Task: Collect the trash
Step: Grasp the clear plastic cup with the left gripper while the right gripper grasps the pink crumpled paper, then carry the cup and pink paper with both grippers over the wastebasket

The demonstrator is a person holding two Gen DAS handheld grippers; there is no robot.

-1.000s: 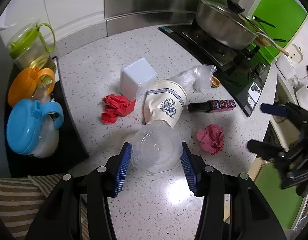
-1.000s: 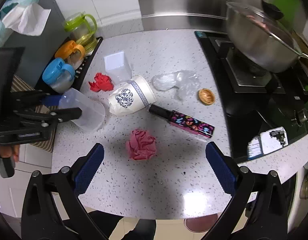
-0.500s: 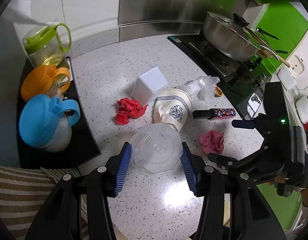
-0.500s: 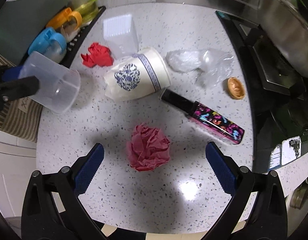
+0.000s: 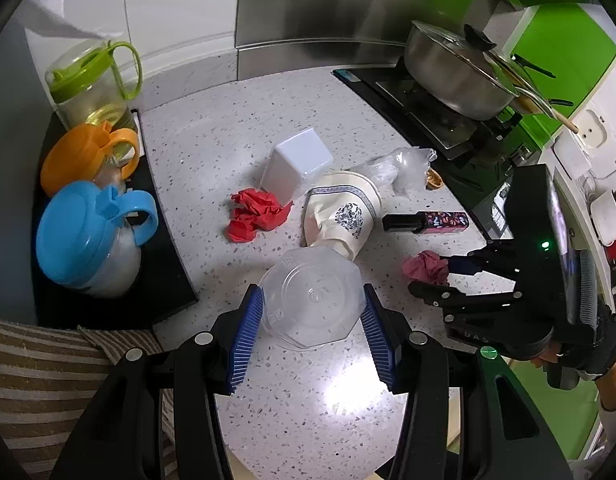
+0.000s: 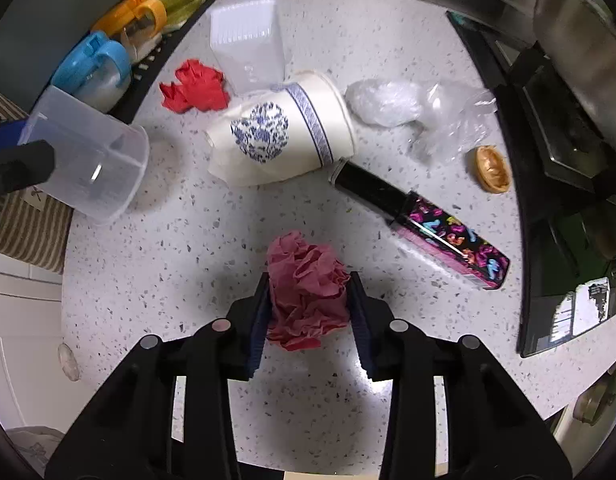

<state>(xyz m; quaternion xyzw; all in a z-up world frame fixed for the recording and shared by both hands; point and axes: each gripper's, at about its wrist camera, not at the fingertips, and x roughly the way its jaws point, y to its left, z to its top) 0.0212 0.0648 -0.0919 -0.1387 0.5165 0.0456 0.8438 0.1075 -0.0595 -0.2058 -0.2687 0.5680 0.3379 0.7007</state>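
The right gripper (image 6: 309, 304), low in the middle of its view, has just been closing, and its blue pads (image 6: 258, 322) now pinch the pink paper wad (image 6: 306, 292) on the speckled counter (image 6: 180, 240). The left gripper (image 5: 311, 320) is clamped on a clear plastic cup (image 5: 311, 302), seen at the bottom centre of the left view. Beyond lie a crushed paper cup (image 6: 284, 136), a patterned tube (image 6: 423, 224), a red wad (image 6: 194, 88) and a plastic bag (image 6: 419, 112).
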